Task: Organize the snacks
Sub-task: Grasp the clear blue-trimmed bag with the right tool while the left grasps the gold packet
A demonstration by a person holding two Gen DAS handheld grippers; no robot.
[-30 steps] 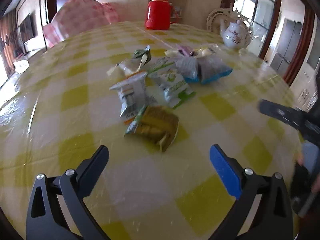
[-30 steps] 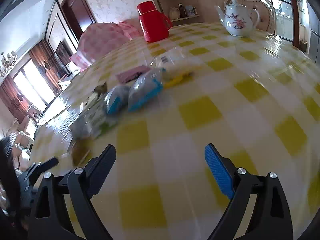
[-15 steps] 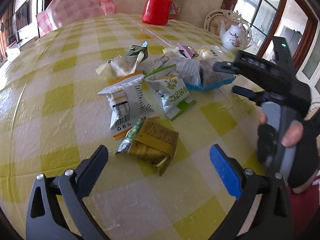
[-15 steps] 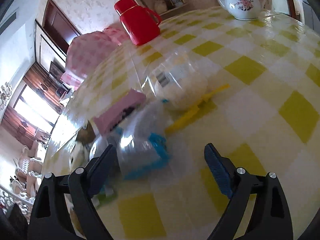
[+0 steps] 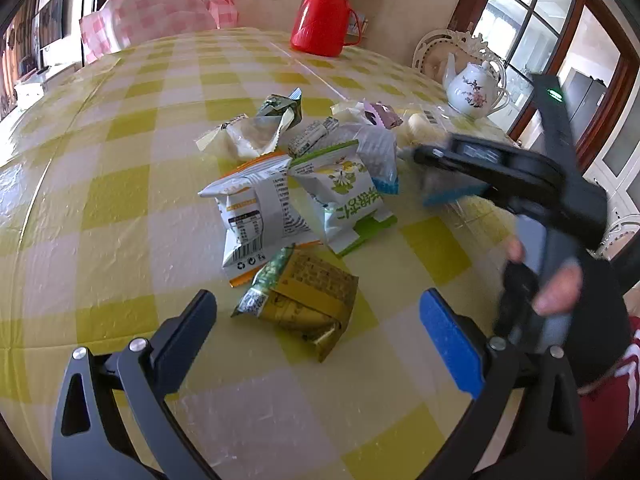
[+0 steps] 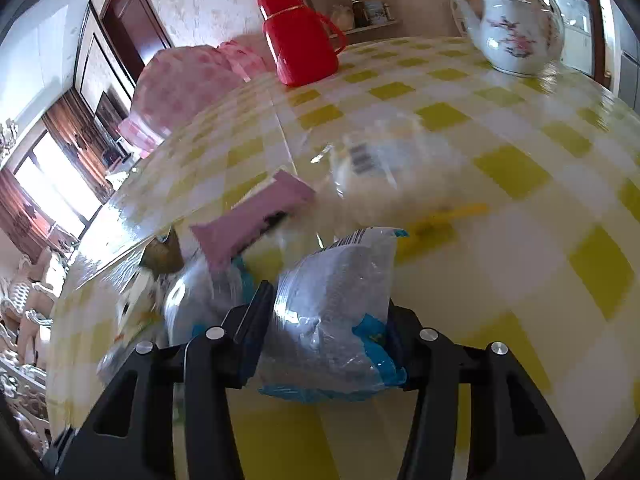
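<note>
A heap of snack packets lies mid-table on the yellow checked cloth [image 5: 120, 200]. My left gripper [image 5: 320, 328] is open, just short of a gold-green packet [image 5: 304, 300]; behind it lie a white-orange packet [image 5: 256, 208] and a white-green packet [image 5: 348, 196]. My right gripper [image 6: 324, 328] is shut on a clear blue-edged packet [image 6: 336, 312] at the heap's right side; it shows in the left wrist view [image 5: 452, 168] too. A second blue-edged packet [image 6: 200, 304], a pink packet [image 6: 248, 220] and a clear barcoded bag [image 6: 384, 172] lie beyond.
A red thermos jug [image 5: 324, 16] stands at the table's far side and a white floral teapot [image 5: 472, 88] at the far right. A pink checked cushion [image 5: 160, 12] sits behind the table. My gloved hand [image 5: 560, 292] holds the right gripper's handle.
My right gripper has moved in to the heap's right side and closed on the blue-edged packet. My left gripper has edged closer to the gold-green packet and stays open.
</note>
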